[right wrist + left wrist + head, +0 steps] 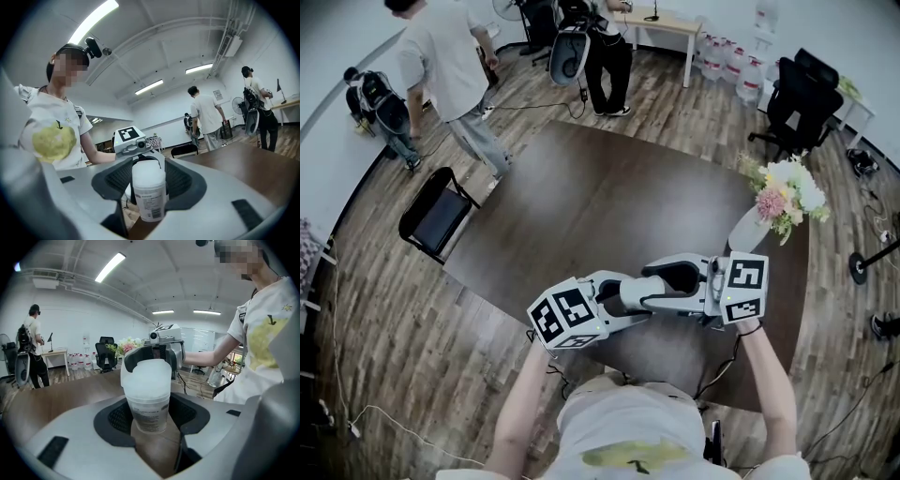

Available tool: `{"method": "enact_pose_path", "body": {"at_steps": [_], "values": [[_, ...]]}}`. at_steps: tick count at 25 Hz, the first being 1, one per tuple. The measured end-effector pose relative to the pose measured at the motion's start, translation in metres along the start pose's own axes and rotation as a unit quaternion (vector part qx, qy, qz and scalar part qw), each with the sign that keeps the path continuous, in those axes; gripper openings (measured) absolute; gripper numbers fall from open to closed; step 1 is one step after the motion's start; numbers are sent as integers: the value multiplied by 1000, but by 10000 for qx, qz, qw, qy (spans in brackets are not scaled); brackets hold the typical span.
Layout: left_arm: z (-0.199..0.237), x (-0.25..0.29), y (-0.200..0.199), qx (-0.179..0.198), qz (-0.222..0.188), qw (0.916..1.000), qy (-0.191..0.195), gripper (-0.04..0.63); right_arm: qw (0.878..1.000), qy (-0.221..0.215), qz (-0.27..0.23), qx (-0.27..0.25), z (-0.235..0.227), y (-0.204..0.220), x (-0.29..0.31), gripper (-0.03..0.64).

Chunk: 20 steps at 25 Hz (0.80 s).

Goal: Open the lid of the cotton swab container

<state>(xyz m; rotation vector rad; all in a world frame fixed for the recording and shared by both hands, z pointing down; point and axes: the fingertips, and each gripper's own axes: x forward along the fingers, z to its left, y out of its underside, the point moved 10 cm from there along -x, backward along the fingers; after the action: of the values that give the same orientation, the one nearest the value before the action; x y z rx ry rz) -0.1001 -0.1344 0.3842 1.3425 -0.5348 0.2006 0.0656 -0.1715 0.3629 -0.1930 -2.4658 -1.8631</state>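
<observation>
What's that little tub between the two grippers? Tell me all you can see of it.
An upright cotton swab container: a translucent plastic tub with a printed label and a frosted white lid, closed. The left gripper clamps its body, the right gripper its lid. Whether it rests on the table is unclear.

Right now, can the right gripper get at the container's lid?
Looks so: the fingers of the right gripper sit pressed around the lid, while the left gripper holds the cotton swab container lower down, leaving the top free.
</observation>
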Motion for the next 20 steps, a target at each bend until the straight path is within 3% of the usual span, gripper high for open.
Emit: {"method": "enact_pose_path", "body": {"at_steps": [6, 14, 20], "values": [[-2, 4, -1, 347, 157, 9988, -301, 236, 9946, -183, -421, 926, -13, 4, -4, 221], [1, 10, -3, 784, 206, 9949, -603, 236, 9769, -388, -596, 2015, -31, 5, -10, 222], [2, 10, 1, 821, 161, 9943, -659, 236, 9704, -415, -636, 2294, -35, 7, -7, 221]]}}
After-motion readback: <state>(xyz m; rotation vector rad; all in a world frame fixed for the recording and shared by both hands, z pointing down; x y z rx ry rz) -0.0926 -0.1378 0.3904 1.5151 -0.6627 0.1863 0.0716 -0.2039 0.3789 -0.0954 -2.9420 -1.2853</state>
